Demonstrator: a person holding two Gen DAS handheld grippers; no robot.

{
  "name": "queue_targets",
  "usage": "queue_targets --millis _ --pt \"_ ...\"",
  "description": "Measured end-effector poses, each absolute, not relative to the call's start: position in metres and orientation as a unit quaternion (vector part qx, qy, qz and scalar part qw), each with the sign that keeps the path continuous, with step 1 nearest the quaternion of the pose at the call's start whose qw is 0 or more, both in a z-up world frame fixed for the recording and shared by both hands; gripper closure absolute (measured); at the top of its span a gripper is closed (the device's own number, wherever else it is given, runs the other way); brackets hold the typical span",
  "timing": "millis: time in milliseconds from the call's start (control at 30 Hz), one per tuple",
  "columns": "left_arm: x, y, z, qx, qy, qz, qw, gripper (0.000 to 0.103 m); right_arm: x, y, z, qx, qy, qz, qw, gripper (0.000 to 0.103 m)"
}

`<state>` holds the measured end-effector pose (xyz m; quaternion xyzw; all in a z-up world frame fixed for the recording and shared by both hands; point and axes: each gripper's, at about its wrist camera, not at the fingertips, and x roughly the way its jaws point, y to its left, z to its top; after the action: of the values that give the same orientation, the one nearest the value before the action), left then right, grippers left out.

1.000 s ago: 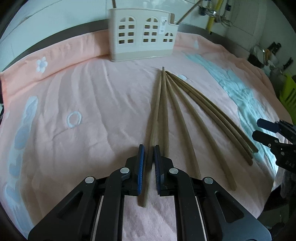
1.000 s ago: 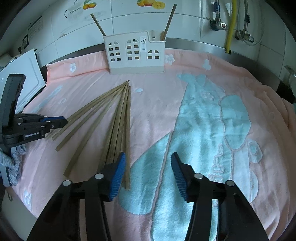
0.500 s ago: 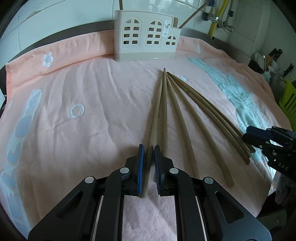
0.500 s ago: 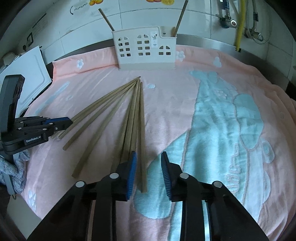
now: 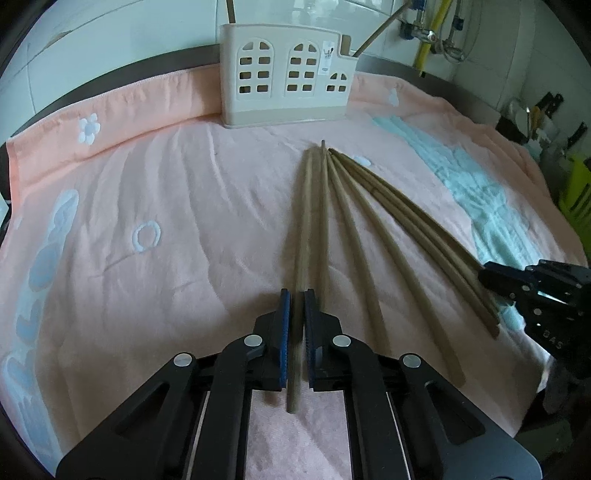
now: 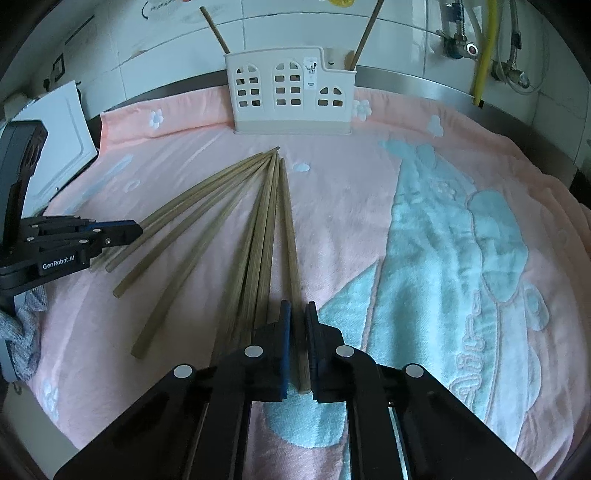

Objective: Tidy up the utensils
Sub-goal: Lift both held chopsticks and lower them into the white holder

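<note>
Spread across the counter: a pink towel point(image 6: 351, 206) with pale blue cartoon shapes, small white flowers and a stitched ring, wrinkled in places. Cursive lettering woven into the blue patch at the right edge of the right wrist view, too warped to read.

At the towel's far edge, against the tiled wall: a cream plastic utensil holder point(image 6: 293, 94) with arched window cut-outs like a little house front, a small printed sticker on its face too small to read. Two chopsticks standing in it, one leaning left point(image 6: 215, 29), one leaning right point(image 6: 365, 31).

On the towel in front of the holder: a fan of loose wooden chopsticks point(image 5: 369, 236), plain light brown, unpainted, thin tips gathered near the holder and thick ends splayed toward the cameras.

Left gripper point(image 5: 297, 295) low over the fan's left side, blue pads clenched on the leftmost chopstick point(image 5: 304, 221), its butt end poking out behind the pads. Seen from the right wrist view as a black body at the left edge, with "GenRobot.AI" printed in white on its side.

Right gripper point(image 6: 297, 308) at the opposite side of the fan, blue pads closed around the rightmost chopstick point(image 6: 288, 221), its butt end visible between the fingers. Partial white letters "DAS" on its body in the left wrist view.

Behind, on the wall: a yellow pipe point(image 6: 484, 48) beside metal valves and hoses.
</note>
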<state>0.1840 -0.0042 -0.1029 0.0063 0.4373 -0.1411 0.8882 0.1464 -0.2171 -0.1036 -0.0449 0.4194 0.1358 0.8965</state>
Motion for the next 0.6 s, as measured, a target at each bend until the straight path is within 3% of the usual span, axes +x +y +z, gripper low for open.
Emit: queue_targets --millis 600 --pt "0.178 0.01 -0.034 -0.034 0.361 -0.159 0.918 0.097 0.147 -0.227 -0.014 -0.037 0.312 0.151 0.937 0.096"
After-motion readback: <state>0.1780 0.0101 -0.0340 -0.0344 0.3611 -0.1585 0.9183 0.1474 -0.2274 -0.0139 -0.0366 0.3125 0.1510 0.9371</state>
